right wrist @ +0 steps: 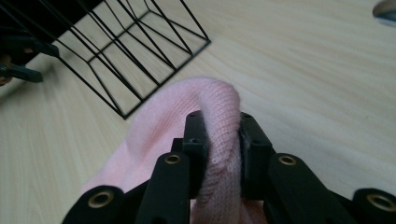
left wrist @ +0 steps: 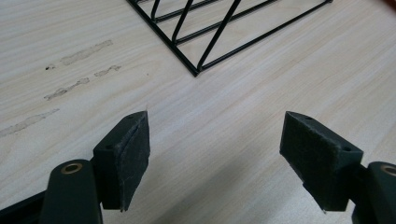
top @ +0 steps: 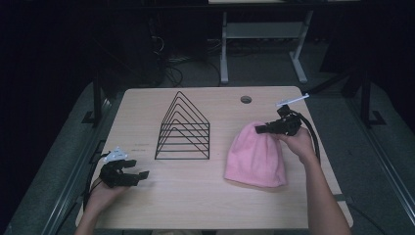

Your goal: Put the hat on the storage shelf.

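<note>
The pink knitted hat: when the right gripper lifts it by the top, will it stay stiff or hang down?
The pink knitted hat will probably hang limp: its soft knit already bunches into a fold between the pads of the right gripper. It looks light. Slipping seems unlikely, since the jaws pinch the fold tightly.

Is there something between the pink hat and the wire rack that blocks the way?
Nothing visible does. The right gripper is shut on a fold of the pink hat, and only bare table lies between it and the wire rack.
</note>
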Demonstrator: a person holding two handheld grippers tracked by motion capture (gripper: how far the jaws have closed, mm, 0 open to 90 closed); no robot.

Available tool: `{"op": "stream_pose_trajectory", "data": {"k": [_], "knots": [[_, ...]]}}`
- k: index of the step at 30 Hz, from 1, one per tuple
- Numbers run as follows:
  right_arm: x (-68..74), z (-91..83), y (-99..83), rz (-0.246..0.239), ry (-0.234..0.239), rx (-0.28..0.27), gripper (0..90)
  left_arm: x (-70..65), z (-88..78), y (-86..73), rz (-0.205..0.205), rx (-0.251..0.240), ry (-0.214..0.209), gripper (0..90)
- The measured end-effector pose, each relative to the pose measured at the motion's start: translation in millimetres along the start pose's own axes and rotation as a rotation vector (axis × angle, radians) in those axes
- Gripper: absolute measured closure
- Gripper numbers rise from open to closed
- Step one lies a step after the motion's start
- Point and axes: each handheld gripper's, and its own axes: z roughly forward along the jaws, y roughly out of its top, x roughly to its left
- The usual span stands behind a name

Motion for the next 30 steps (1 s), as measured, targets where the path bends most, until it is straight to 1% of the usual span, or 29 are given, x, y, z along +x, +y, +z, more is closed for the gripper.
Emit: {"op": "stream_pose_trajectory", "data": {"k": [1, 8, 11, 12, 13, 14, 15, 16, 22, 27, 28, 30], "knots": [[0.0, 0.0, 0.0, 0.0, 0.0, 0.0, 76.0, -0.4, -0.2, 0.3, 0.002, 0.003, 0.0, 24.0], [22.6, -16.9, 9.6, -0.056, 0.017, -0.065, 76.3, -1.1, -1.7, 0.6, -0.005, -0.003, -0.008, 24.0], [32.0, -24.9, 15.1, -0.087, 0.021, -0.096, 76.4, -1.5, -1.6, 0.7, -0.006, -0.005, -0.014, 24.0], [38.1, -30.1, 18.7, -0.107, 0.02, -0.115, 76.4, -1.8, -1.3, 0.8, -0.005, -0.009, -0.016, 24.0], [38.1, -30.1, 18.7, -0.107, 0.02, -0.115, 76.4, -2.1, -1.1, 0.9, -0.002, -0.009, -0.019, 24.0], [43.4, -35.2, 22.4, -0.124, 0.02, -0.134, 76.4, -3.9, -0.6, 1.6, -0.011, -0.014, -0.025, 24.0], [45.6, -37.2, 24.3, -0.13, 0.021, -0.142, 76.4, -3.9, -0.6, 1.6, -0.011, -0.014, -0.025, 24.0], [47.8, -39.3, 26.1, -0.139, 0.021, -0.149, 76.4, -4.3, -0.6, 2.3, 0.004, -0.006, -0.026, 24.0], [59.0, -48.8, 36.0, -0.168, 0.018, -0.185, 76.5, -5.3, -0.1, 3.2, 0.003, -0.013, -0.029, 24.0], [63.8, -54.0, 42.1, -0.173, 0.023, -0.21, 76.5, -5.2, -0.7, 3.8, 0.014, -0.004, -0.027, 24.0], [66.6, -56.7, 45.6, -0.178, 0.027, -0.216, 76.5, -5.7, -1.2, 3.7, 0.002, -0.013, -0.03, 24.0], [68.0, -58.1, 47.3, -0.18, 0.029, -0.222, 76.5, -5.7, -1.7, 3.5, 0.001, -0.012, -0.031, 24.0]]}}
